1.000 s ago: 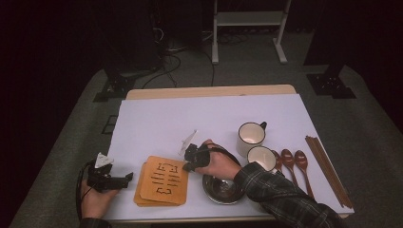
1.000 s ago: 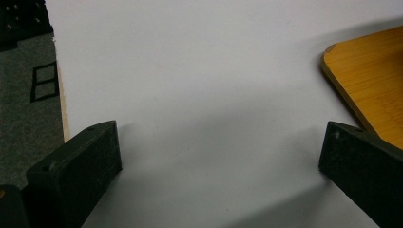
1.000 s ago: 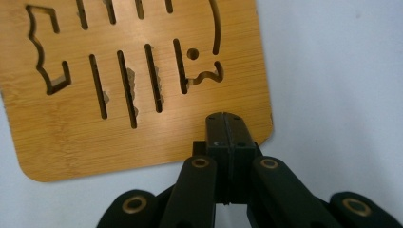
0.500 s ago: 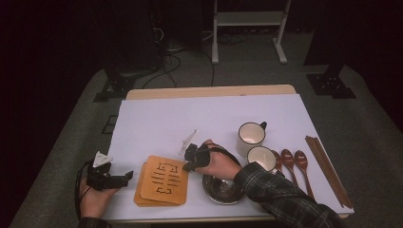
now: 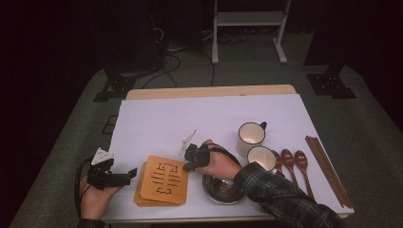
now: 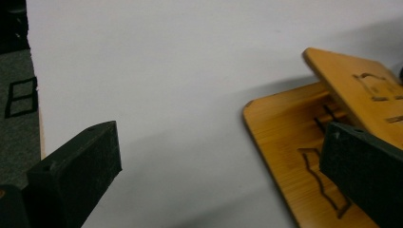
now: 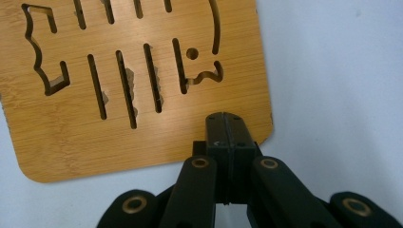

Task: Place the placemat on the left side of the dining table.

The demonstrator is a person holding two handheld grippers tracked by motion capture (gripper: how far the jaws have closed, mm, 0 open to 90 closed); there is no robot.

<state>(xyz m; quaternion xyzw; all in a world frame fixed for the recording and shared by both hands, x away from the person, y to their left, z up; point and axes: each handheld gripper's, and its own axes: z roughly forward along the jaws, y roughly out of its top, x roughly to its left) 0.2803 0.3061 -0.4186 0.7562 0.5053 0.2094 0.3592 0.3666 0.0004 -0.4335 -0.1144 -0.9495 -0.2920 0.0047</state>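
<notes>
the right gripper (image 5: 189, 161) is pressing its closed jaws against the near edge of the top orange bamboo trivet with fish-shaped cutouts (image 5: 163, 178), its jaws pinched together with nothing visible between them. that trivet is lying tilted on a second flat bamboo board (image 6: 294, 156) near the front of the white-covered table (image 5: 209, 114), just left of a round steel bowl (image 5: 223, 189). the left gripper (image 5: 124, 175) is hovering just left of the stack, jaws standing wide and holding nothing.

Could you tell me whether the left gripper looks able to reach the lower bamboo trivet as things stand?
Probably yes: the left gripper stands open beside the lower bamboo trivet, bare tablecloth between them, and the top trivet is tilted up off it.
</notes>
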